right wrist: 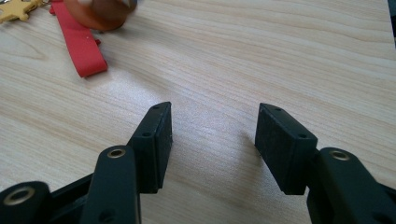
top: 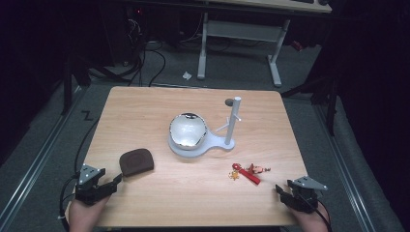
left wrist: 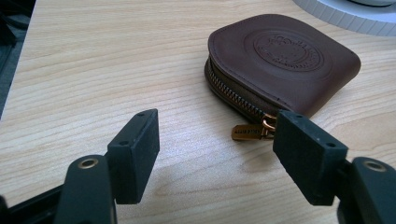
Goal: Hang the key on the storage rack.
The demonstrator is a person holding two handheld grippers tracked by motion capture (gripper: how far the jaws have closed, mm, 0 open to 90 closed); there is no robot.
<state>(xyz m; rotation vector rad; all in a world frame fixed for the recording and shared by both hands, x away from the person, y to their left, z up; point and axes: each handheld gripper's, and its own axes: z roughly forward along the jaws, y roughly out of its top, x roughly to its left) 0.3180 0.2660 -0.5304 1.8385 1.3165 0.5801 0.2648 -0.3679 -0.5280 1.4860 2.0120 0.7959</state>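
Note:
A brown leather zip pouch (top: 137, 161) lies flat at the table's front left, its brass zip pull (left wrist: 249, 132) facing me. My left gripper (top: 115, 182) rests just short of the pouch (left wrist: 285, 60), jaws open with bare wood between them (left wrist: 217, 140). A keychain with a red strap (top: 249, 173) and small charms lies at the front right; its red strap (right wrist: 79, 46) lies at the upper left in the right gripper view. My right gripper (top: 282, 192) sits near the front right edge, open and holding nothing (right wrist: 212, 130).
A white stand (top: 200, 143) in the table's middle carries a shiny round bowl (top: 188, 130) and an upright peg post (top: 233, 122). A small dark object (top: 228, 101) lies behind the post. The table edge runs close behind both hands.

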